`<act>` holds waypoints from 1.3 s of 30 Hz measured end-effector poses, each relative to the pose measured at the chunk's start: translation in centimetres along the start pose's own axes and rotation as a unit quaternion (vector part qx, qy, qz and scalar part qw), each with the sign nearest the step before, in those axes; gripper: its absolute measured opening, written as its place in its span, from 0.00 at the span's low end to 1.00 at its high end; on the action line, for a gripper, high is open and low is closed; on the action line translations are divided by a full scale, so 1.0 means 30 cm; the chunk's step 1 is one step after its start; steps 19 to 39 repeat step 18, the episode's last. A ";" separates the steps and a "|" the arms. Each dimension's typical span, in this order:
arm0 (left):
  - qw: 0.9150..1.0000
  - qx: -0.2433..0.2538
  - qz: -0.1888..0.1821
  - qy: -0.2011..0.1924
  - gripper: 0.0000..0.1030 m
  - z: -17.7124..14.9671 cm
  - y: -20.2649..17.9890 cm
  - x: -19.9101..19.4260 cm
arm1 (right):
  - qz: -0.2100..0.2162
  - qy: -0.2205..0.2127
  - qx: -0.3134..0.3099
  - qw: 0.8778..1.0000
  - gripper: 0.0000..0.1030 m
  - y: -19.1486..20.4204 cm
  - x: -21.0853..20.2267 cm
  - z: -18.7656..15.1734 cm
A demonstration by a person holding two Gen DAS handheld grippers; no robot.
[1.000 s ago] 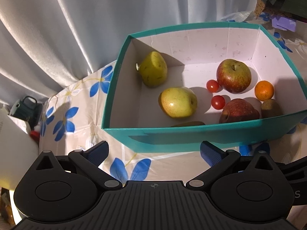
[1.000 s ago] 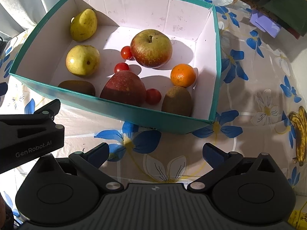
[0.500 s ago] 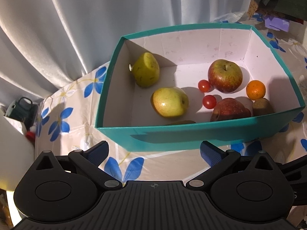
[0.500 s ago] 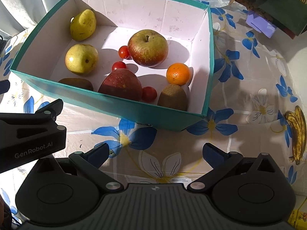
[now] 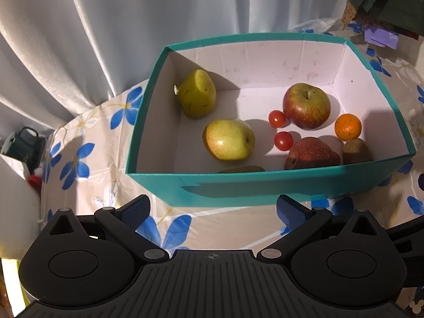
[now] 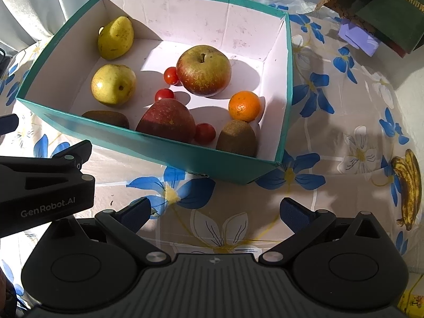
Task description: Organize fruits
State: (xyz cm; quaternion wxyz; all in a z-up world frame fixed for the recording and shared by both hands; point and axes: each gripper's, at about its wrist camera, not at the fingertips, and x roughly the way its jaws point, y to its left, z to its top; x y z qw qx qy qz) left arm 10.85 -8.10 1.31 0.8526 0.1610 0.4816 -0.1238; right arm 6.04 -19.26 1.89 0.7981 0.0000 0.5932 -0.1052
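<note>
Table with blue-flowered cloth (image 6: pixel 331 122) spreads under both tools. Teal box (image 6: pixel 159 143) sits ahead of my right gripper (image 6: pixel 216 212), its near wall just beyond my fingertips; ahead of my left gripper (image 5: pixel 213 209) too, shifted a little right. Both tools spread wide, nothing between the pads. Inside the box, largest first: red-green apple (image 6: pixel 203 70) toward the far middle, dark red apple (image 6: pixel 167 120) against the near wall, yellow apple (image 6: pixel 113 84) left, pear (image 6: pixel 115 38) in the far-left corner. Then orange (image 6: pixel 244 106) right, one kiwi (image 6: pixel 237 137) at the near right, another kiwi (image 6: pixel 106 118) half hidden by the near wall on the left. Three cherry tomatoes (image 6: pixel 171 75) scattered between the apples. Only fruit outside: a browned banana (image 6: pixel 408 185), well to my right on the cloth. My judgement: banana goes in next, with the right tool. Swing right, come down across its curve near the middle, close gently since the skin looks soft, lift clear over the box's right wall, set it in the open floor at the far right.
</note>
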 end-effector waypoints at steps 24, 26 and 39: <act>1.000 0.001 -0.004 -0.011 1.00 0.001 -0.009 -0.003 | 0.002 0.003 0.000 1.000 1.00 0.001 0.003 0.008; 1.000 0.001 -0.004 -0.011 1.00 0.001 -0.009 -0.003 | 0.002 0.003 0.000 1.000 1.00 0.001 0.003 0.008; 1.000 0.001 -0.004 -0.011 1.00 0.001 -0.009 -0.003 | 0.002 0.003 0.000 1.000 1.00 0.001 0.003 0.008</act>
